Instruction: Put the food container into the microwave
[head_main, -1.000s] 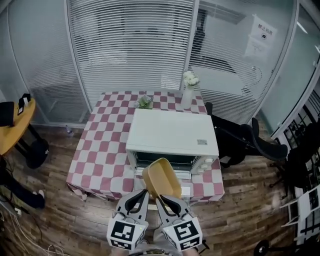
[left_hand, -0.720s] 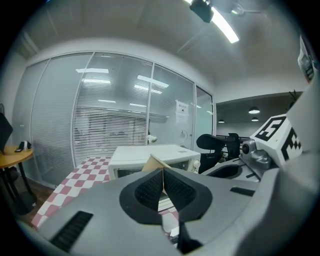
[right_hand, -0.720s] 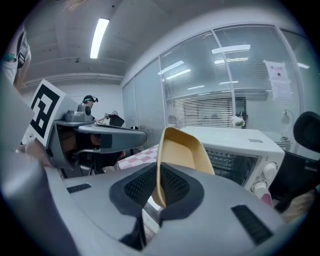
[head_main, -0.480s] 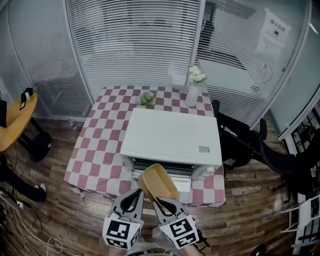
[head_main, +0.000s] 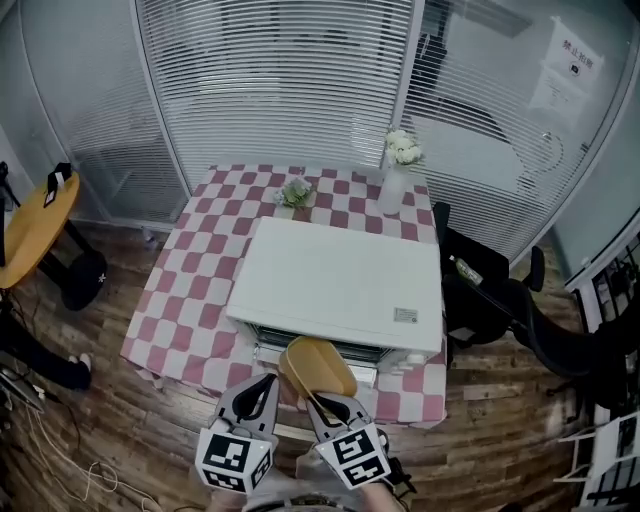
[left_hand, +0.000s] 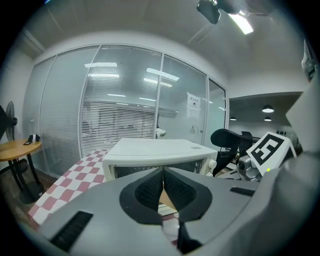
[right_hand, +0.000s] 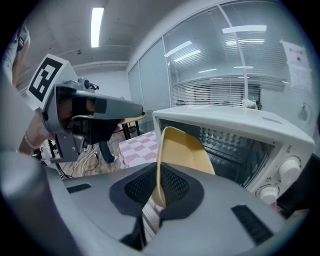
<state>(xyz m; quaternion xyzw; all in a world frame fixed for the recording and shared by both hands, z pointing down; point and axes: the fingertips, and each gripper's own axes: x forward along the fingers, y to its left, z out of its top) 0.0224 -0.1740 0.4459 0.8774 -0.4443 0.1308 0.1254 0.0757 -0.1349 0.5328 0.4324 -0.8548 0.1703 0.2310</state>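
A yellow food container (head_main: 318, 366) (right_hand: 184, 150) is held by its near rim in my right gripper (head_main: 322, 406) (right_hand: 158, 186), tilted on edge in front of the open mouth of the white microwave (head_main: 340, 285) (right_hand: 235, 135). The oven's dark cavity with its wire rack (right_hand: 235, 150) shows just behind the container. My left gripper (head_main: 262, 392) (left_hand: 163, 185) is beside the right one, to its left, jaws closed with nothing between them. It points at the microwave front (left_hand: 155, 160).
The microwave stands on a table with a red-and-white checked cloth (head_main: 190, 300). A white vase with flowers (head_main: 396, 180) and a small plant (head_main: 296, 192) sit at the table's far edge. A round yellow table (head_main: 35, 225) is at left, black office chairs (head_main: 520, 310) at right.
Both grippers and the container have come closer to the microwave's open front; the container now partly overlaps the oven's opening in the head view.
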